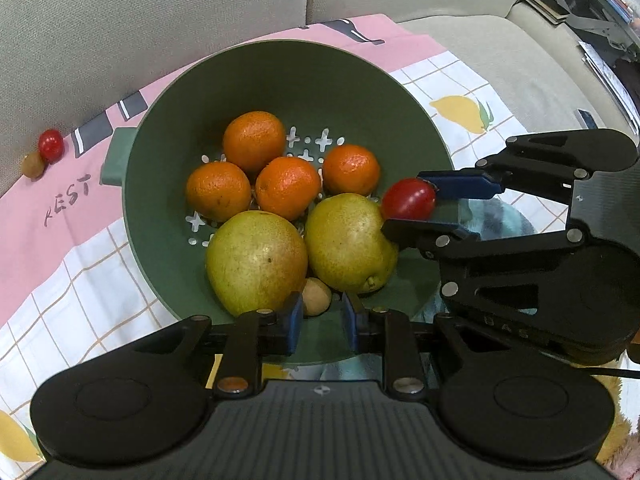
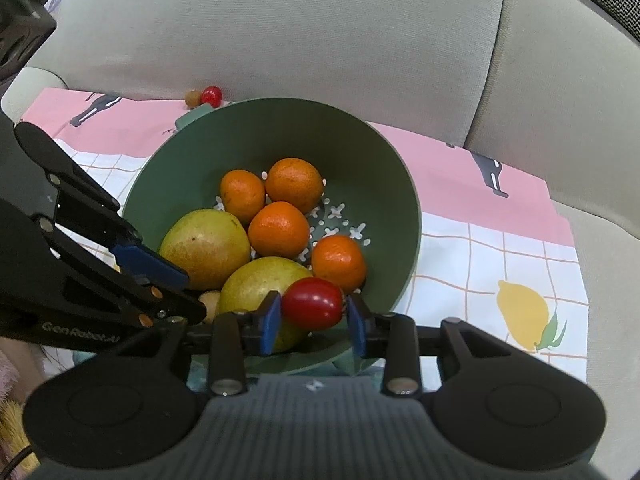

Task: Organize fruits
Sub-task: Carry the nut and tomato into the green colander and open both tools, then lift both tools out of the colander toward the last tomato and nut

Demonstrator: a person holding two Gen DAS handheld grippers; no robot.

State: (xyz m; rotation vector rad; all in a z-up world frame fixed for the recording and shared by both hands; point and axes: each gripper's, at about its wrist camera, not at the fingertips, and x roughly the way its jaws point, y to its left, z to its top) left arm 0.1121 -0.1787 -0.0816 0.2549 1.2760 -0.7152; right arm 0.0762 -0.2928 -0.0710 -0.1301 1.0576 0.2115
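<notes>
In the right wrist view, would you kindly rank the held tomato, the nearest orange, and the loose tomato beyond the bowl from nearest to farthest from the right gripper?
1. Held tomato, between the right gripper pads.
2. Nearest orange, in the bowl, just beyond.
3. Loose tomato, on the cloth behind the bowl.

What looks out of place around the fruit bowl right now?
Two small fruits sit outside the green bowl: a red tomato and a small brown fruit touching it, at the pink cloth's edge against the sofa back. All the other fruit is inside.
</notes>
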